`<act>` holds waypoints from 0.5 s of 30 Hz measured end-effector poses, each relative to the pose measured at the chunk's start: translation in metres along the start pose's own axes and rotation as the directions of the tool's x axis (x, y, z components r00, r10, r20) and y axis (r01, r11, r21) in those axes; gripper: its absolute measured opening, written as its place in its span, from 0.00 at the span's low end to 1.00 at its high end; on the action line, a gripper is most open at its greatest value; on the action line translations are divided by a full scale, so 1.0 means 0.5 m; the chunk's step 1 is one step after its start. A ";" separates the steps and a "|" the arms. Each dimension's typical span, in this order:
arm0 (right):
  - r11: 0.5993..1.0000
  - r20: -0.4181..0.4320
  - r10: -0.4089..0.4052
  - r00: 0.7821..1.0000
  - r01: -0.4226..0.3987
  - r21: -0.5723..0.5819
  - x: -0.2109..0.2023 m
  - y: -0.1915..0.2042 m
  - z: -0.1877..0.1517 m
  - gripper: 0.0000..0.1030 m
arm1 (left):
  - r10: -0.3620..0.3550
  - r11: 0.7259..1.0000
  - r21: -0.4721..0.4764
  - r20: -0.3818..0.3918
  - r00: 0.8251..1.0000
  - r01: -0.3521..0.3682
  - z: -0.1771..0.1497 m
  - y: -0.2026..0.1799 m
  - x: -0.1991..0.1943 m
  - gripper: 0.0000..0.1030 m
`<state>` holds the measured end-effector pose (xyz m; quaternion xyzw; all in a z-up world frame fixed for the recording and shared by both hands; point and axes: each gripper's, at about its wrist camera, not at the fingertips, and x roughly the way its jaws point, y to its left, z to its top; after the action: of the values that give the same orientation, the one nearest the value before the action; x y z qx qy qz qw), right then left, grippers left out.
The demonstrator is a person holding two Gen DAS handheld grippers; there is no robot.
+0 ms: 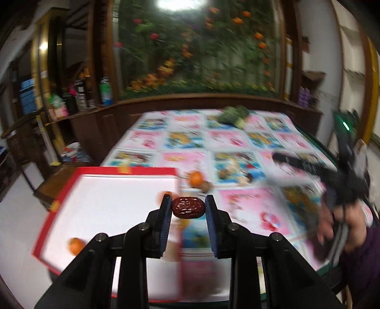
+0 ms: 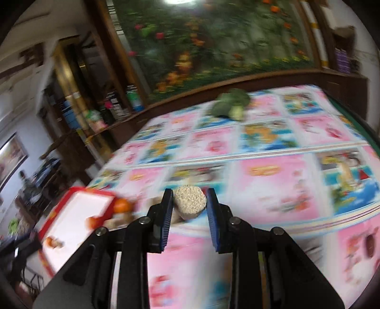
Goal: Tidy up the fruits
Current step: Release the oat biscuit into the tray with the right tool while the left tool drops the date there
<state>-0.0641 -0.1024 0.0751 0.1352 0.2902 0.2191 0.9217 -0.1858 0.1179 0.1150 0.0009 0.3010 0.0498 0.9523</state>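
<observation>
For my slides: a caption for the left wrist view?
Left gripper holds a red date above the red-rimmed tray.

Both fisheye views were bright indoors, lit by a ceiling lamp (image 1: 177, 4) that burned out to a white glare at the top edge. The white inside of the red tray (image 1: 57, 204) was overexposed in the left wrist view. Motion blur smeared the patterned tablecloth (image 2: 273, 190), the flower mural (image 1: 197, 47) and the shelves, while each gripper's own fingers stayed sharp. Straight lines bowed towards the edges, and the corners fell off into dark vignette.
</observation>
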 end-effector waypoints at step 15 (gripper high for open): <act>0.885 -0.325 0.292 0.900 -0.383 -0.266 0.066 0.460 -0.152 0.29 | 0.289 0.921 -0.255 -0.060 0.956 -0.294 -0.041 0.319 0.004 0.26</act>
<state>-0.1598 0.1222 0.0858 -0.0005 0.3474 0.4385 0.8288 -0.2108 0.2762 0.1022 -0.0803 0.2984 0.2300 0.9228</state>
